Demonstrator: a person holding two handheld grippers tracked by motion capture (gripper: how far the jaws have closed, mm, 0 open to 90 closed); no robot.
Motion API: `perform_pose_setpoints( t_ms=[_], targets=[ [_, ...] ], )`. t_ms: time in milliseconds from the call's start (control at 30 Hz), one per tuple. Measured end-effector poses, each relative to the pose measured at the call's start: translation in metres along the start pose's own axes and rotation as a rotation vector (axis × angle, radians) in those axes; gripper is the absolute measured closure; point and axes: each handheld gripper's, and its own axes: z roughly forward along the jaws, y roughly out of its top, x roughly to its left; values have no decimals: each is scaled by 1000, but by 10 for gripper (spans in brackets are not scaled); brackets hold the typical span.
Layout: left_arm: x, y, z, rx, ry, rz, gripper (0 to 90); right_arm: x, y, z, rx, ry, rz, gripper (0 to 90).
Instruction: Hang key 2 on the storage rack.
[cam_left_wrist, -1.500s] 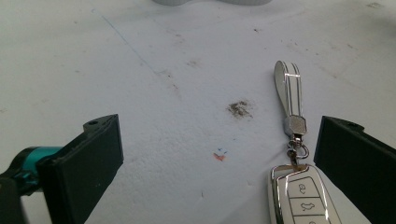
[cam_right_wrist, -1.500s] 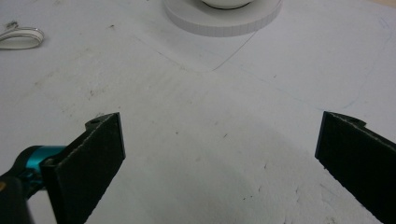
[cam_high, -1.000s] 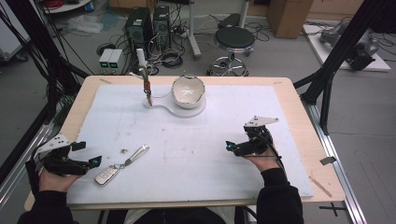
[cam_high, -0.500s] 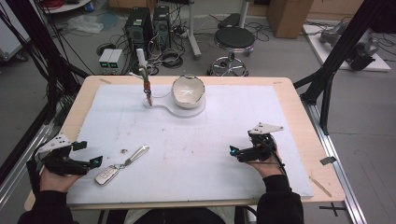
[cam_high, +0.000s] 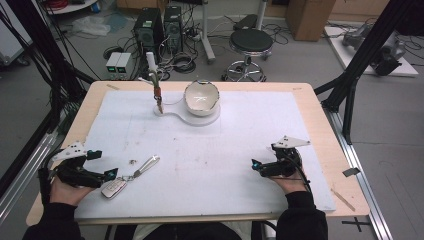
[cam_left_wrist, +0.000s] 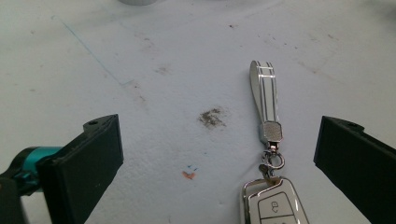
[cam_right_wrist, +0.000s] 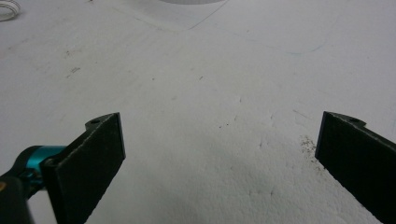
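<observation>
The car key (cam_high: 114, 188) lies on the white mat (cam_high: 210, 165) near the front left corner of the table (cam_high: 320, 115). A small ring joins it to a white strap (cam_high: 146, 165), and the strap points away toward the middle of the table and a bit to the right. So the whole thing makes one long slanted line, with the key at the near end.

The left gripper (cam_high: 102, 165) sits right beside the key, at the left edge of the table. Its jaws are wide apart and hold nothing. In the left gripper view the key (cam_left_wrist: 275, 203) sits low between the two jaws, closer to the right one, and the strap (cam_left_wrist: 265, 95) runs straight ahead from it.

The right gripper (cam_high: 256, 165) rests near the front right corner, well apart from the key. Its jaws are wide apart too, with just bare mat between them.

The left hand is much nearer, so it looks like the one to pick the key up. It only needs to move a little forward and close.

A white bowl (cam_high: 201, 98) on a stand sits near the back edge.
</observation>
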Motion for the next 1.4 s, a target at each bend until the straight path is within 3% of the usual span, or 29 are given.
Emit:
perform_pose_setpoints(
  t_ms=[300,467,633,800,1167,1333,1400],
  targets=[
    [-12,7,14,49,-31,35,18,-1,-7,0,25,8,-4,7],
    [-21,10,28,114,-52,63,19,-2,-10,-3,28,11,-1,7],
    [-27,14,39,169,-86,96,103,-3,-12,-3,27,7,3,7],
    [-33,16,50,226,-112,131,251,-3,-13,-4,27,10,8,7],
    [-40,27,74,309,-100,172,383,-4,-13,-4,26,7,15,7],
    [-38,31,79,338,-92,170,433,-4,-13,-4,35,10,23,7],
    [-39,33,82,354,-69,203,479,-4,-13,-4,35,12,20,7]
  ],
)
